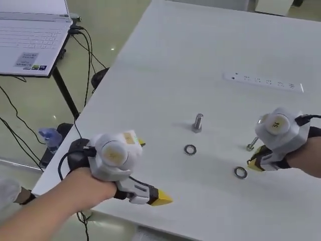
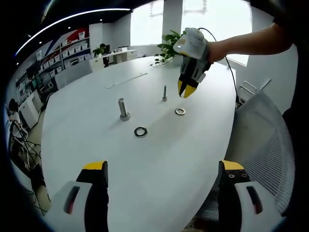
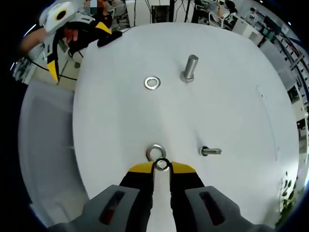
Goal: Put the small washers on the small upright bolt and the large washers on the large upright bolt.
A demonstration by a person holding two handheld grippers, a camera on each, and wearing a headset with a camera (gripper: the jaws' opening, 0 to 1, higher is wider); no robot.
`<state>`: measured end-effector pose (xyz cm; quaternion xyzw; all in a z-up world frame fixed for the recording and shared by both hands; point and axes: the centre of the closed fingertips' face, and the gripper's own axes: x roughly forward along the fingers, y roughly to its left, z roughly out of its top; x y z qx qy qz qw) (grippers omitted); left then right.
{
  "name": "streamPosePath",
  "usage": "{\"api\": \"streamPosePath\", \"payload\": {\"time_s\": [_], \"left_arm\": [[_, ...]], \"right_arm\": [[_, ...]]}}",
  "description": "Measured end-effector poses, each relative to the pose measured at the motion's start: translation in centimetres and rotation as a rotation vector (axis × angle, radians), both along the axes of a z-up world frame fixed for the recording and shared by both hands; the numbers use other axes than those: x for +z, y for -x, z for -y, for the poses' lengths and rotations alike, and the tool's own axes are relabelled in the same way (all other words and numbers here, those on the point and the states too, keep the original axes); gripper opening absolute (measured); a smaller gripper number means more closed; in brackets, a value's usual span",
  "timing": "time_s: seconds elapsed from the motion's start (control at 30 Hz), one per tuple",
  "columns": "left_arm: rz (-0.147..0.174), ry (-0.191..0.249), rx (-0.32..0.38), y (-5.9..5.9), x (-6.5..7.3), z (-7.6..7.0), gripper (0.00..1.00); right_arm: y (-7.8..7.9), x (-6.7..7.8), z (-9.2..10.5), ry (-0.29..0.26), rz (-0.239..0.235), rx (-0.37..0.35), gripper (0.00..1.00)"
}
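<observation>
On the white table (image 1: 165, 65) the large upright bolt (image 1: 197, 122) (image 2: 123, 109) (image 3: 189, 67) stands mid-table, and the small upright bolt (image 1: 252, 144) (image 2: 164, 93) (image 3: 210, 151) to its right. One washer (image 1: 190, 149) (image 2: 140, 131) (image 3: 152, 82) lies flat in front of the large bolt. Another washer (image 1: 241, 172) (image 2: 180, 111) (image 3: 156, 152) lies just ahead of my right gripper (image 1: 256, 163) (image 2: 186, 90) (image 3: 161, 166), which is shut on a small washer (image 3: 161, 165) at its tips, close to the small bolt. My left gripper (image 1: 152, 170) (image 2: 164, 166) hovers open near the table's front edge with nothing between its jaws.
A white power strip (image 1: 263, 82) (image 2: 126, 80) lies at the back of the table. A laptop (image 1: 30, 35) rests on a stand to the left, with cables (image 1: 15, 120) on the floor below. A mesh chair (image 2: 260, 140) stands by the table edge.
</observation>
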<state>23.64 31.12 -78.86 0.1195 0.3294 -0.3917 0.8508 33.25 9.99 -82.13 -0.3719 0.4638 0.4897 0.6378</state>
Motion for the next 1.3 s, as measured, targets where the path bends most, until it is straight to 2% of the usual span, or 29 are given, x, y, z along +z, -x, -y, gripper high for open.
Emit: {"api": "streamPosePath", "payload": {"time_s": [0.03,0.23,0.57,1.03,1.3], "left_arm": [[0.006,0.003,0.002,-0.1,0.1,0.1,0.96],[-0.005,0.001,0.012,-0.2,-0.1,0.3,0.97],[-0.009,-0.006,0.032,-0.6,-0.3,0.0,0.98],[-0.010,-0.015,0.028,-0.7,-0.5,-0.1,0.96],[-0.006,0.000,0.035,-1.1,-0.4,0.1,0.96]], "right_arm": [[-0.1,0.1,0.3,0.001,0.003,-0.004,0.12],[-0.5,0.6,1.7,0.006,0.004,-0.033,0.12],[-2.9,1.3,3.3,0.016,0.018,-0.059,0.12],[-5.9,2.0,2.3,-0.013,0.045,-0.073,0.12],[-7.1,2.1,1.2,-0.014,0.058,-0.065,0.12]]}}
